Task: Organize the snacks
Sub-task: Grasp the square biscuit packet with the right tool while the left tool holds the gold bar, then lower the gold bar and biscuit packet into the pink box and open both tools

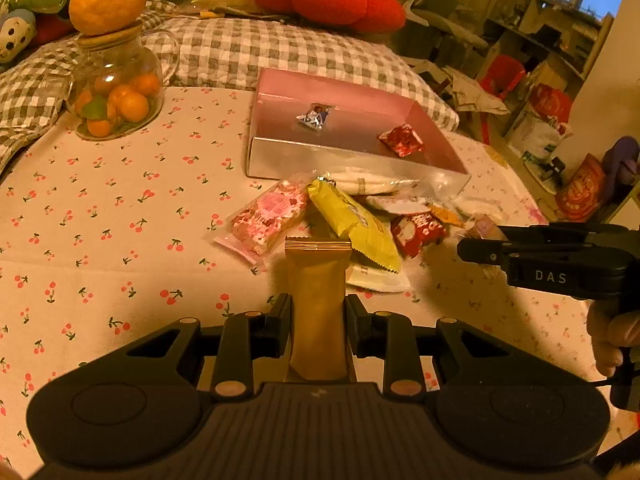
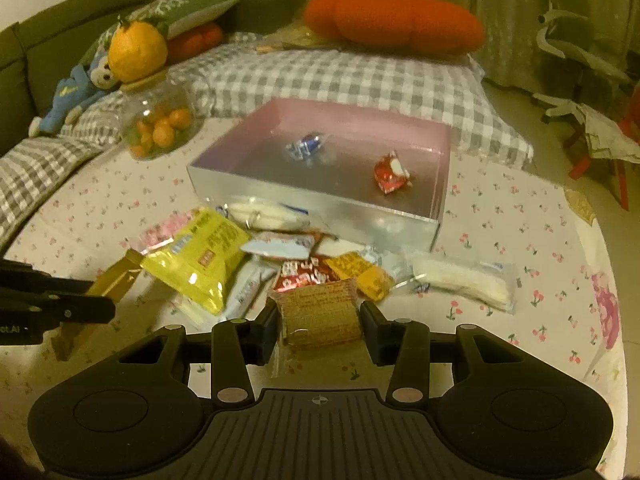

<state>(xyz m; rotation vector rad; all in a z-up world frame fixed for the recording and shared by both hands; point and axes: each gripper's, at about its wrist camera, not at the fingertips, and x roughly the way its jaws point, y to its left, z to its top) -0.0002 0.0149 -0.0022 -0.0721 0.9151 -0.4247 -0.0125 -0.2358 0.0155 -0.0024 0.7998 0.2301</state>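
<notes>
gold bar [image 1: 316,300] lengthwise in left gripper [image 1: 318,322], pointing forward; right gripper [image 2: 319,322] clamped on brown packet [image 2: 318,312]

A worktop [image 1: 100,240] under a cherry-print cloth carries an open pink-lined box [image 2: 312,216], a loose heap of wrapped snacks [image 2: 256,256] against its near wall, and a glass jar [image 1: 116,92] of small oranges near the far-left edge.

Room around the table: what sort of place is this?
Probably a living room at home: a checked cushion and a plush toy behind a cherry-print tablecloth, with a glass jar of oranges.
</notes>
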